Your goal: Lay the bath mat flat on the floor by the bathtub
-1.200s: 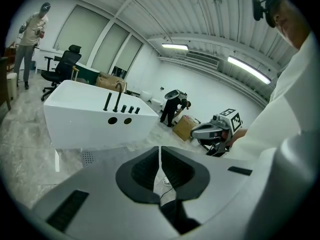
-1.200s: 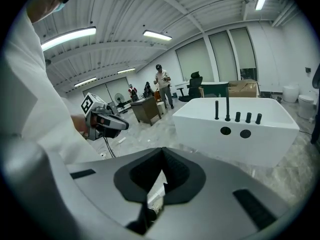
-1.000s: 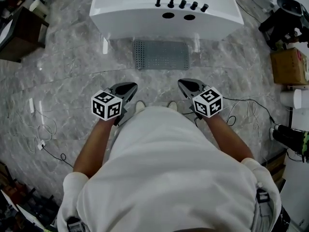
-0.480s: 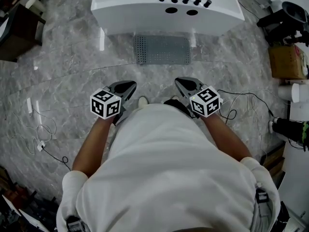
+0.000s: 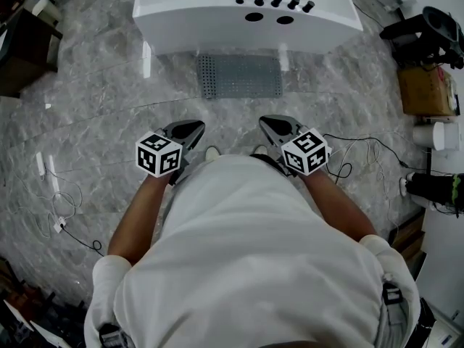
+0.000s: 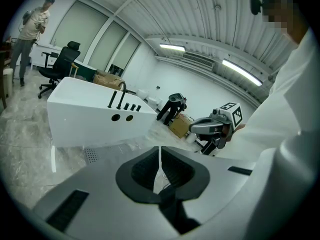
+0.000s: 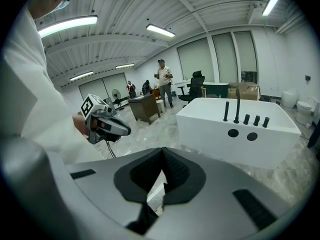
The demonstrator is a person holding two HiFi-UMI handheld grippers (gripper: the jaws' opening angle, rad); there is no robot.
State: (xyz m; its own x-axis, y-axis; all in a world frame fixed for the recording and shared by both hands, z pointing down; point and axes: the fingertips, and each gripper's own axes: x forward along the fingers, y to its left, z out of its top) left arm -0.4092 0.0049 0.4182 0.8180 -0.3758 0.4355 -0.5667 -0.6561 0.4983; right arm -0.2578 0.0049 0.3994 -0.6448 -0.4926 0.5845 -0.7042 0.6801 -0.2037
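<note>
The grey perforated bath mat (image 5: pixel 239 76) lies flat on the marble floor, right against the front of the white bathtub (image 5: pixel 246 17). My left gripper (image 5: pixel 191 128) and right gripper (image 5: pixel 272 125) hang side by side in front of my body, well short of the mat, both pointing toward the tub. In the left gripper view the jaws (image 6: pixel 160 151) are shut with nothing between them, and a corner of the mat (image 6: pixel 91 155) shows under the tub (image 6: pixel 95 119). In the right gripper view the jaws (image 7: pixel 162 153) are also shut and empty.
Black cables (image 5: pixel 355 158) trail over the floor at the right, near a cardboard box (image 5: pixel 422 89) and a paper roll (image 5: pixel 433 135). A dark wooden cabinet (image 5: pixel 25 49) stands at the left, with white cords (image 5: pixel 56 194) below it. People and an office chair (image 6: pixel 61 66) are far behind the tub.
The head view has drifted a little. Both grippers stay shut and in nearly the same place. The mat has not moved.
</note>
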